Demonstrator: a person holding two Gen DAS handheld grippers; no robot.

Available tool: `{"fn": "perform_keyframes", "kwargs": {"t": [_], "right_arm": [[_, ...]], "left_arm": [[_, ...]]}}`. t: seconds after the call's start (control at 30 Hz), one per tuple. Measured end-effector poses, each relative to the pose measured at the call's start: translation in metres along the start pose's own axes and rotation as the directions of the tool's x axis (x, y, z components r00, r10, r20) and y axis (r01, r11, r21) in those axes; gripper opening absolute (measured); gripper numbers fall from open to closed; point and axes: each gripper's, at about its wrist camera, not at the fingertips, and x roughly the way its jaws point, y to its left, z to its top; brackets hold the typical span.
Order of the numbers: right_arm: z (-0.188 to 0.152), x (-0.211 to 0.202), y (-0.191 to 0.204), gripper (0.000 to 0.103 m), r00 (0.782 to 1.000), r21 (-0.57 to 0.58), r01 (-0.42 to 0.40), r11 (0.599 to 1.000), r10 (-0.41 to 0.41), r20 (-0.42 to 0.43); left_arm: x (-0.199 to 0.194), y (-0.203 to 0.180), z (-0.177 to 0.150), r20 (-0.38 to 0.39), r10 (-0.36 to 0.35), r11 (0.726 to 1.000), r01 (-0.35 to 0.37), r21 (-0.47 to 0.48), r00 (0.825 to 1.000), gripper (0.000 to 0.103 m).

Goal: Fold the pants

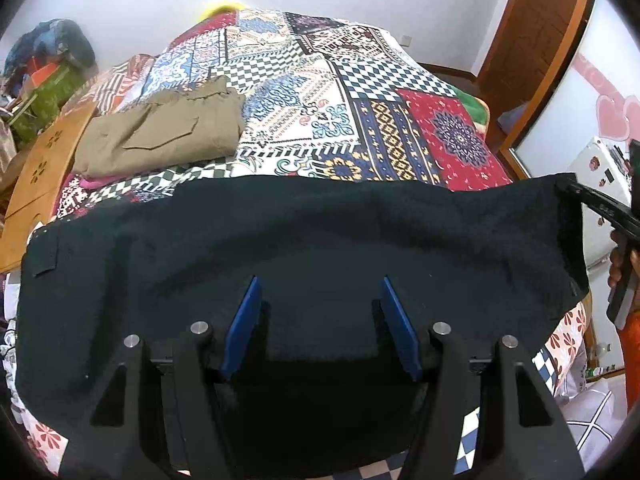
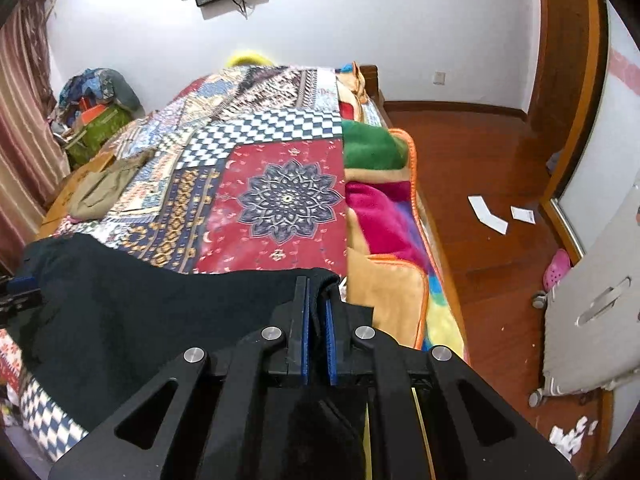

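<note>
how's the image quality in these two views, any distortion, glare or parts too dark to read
Left wrist view: heavy fisheye bending at the edges, black corners; the dark pants read as a near-featureless mass, while the patterned bedspread is sharp and evenly lit. Right wrist view: same warping, the door frame curves; soft glare on the wooden floor; the cloth beside the right gripper shows no detail.

Two pairs of pants are seen: one black pair (image 1: 304, 240) directly under the left gripper (image 1: 318, 320), and one khaki folded pair (image 1: 160, 132) beyond it to the left. Two grippers are counted, the right gripper (image 2: 316, 300) included. Two white paper slips (image 2: 488, 214) are seen on the floor, right of the right gripper.
</note>
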Motion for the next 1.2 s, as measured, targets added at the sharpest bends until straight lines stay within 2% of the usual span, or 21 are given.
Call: {"fn": "perform_keyframes", "kwargs": {"t": [0.07, 0.13, 0.2, 0.3, 0.47, 0.57, 0.63, 0.77, 0.87, 1.0, 1.03, 1.1, 1.2], "right_arm": [[-0.002, 0.015, -0.005, 0.006, 0.999, 0.005, 0.027, 1.000, -0.027, -0.040], [-0.007, 0.033, -0.015, 0.006, 0.994, 0.041, 0.021, 0.999, -0.016, -0.107], [-0.013, 0.043, -0.020, 0.010, 0.988, 0.054, 0.038, 0.998, -0.030, -0.151], [-0.019, 0.034, -0.018, 0.020, 0.984, 0.047, 0.070, 0.996, -0.061, -0.170], [-0.021, -0.009, 0.003, 0.022, 0.989, -0.015, 0.034, 0.999, -0.035, -0.144], [-0.023, -0.037, 0.029, 0.027, 0.994, -0.065, -0.032, 0.997, 0.025, -0.107], [-0.024, -0.052, 0.048, 0.036, 0.993, -0.085, -0.094, 0.992, 0.086, -0.086], [-0.031, -0.067, 0.098, 0.038, 0.975, -0.149, -0.215, 0.965, 0.204, -0.085], [-0.041, -0.063, 0.134, 0.038, 0.959, -0.200, -0.278, 0.939, 0.260, -0.115], [-0.055, -0.047, 0.173, 0.038, 0.936, -0.244, -0.340, 0.908, 0.302, -0.181], [-0.060, -0.042, 0.183, 0.038, 0.930, -0.259, -0.354, 0.899, 0.308, -0.203], [-0.064, -0.032, 0.196, 0.038, 0.923, -0.282, -0.366, 0.887, 0.306, -0.234], [-0.070, -0.023, 0.208, 0.038, 0.916, -0.308, -0.371, 0.876, 0.291, -0.276]], "left_arm": [[-0.001, 0.003, 0.001, 0.001, 0.003, 1.000, -0.003, -0.008, 1.000, 0.062], [-0.003, 0.007, 0.001, 0.000, 0.008, 1.000, -0.008, -0.014, 1.000, 0.062], [-0.005, 0.009, -0.001, -0.002, 0.016, 1.000, -0.016, -0.013, 1.000, 0.063], [-0.012, 0.015, -0.006, -0.007, 0.028, 0.999, -0.028, -0.016, 1.000, 0.065], [-0.028, 0.022, -0.020, -0.012, 0.023, 0.999, -0.024, -0.027, 1.000, 0.067], [-0.039, 0.021, -0.033, -0.009, 0.008, 1.000, -0.009, -0.021, 1.000, 0.068], [-0.045, 0.019, -0.041, -0.011, -0.008, 1.000, 0.008, -0.017, 1.000, 0.068], [-0.049, 0.013, -0.057, -0.027, -0.026, 1.000, 0.026, 0.013, 0.999, 0.069], [-0.047, 0.012, -0.069, -0.045, -0.043, 0.999, 0.044, 0.020, 0.998, 0.069], [-0.034, 0.016, -0.084, -0.080, -0.040, 0.999, 0.042, 0.024, 0.996, 0.069], [-0.032, 0.018, -0.086, -0.082, -0.046, 0.999, 0.047, 0.017, 0.996, 0.072], [-0.029, 0.023, -0.088, -0.066, -0.054, 0.999, 0.054, -0.004, 0.996, 0.078], [-0.027, 0.025, -0.085, -0.051, -0.062, 0.998, 0.061, -0.022, 0.997, 0.078]]}}
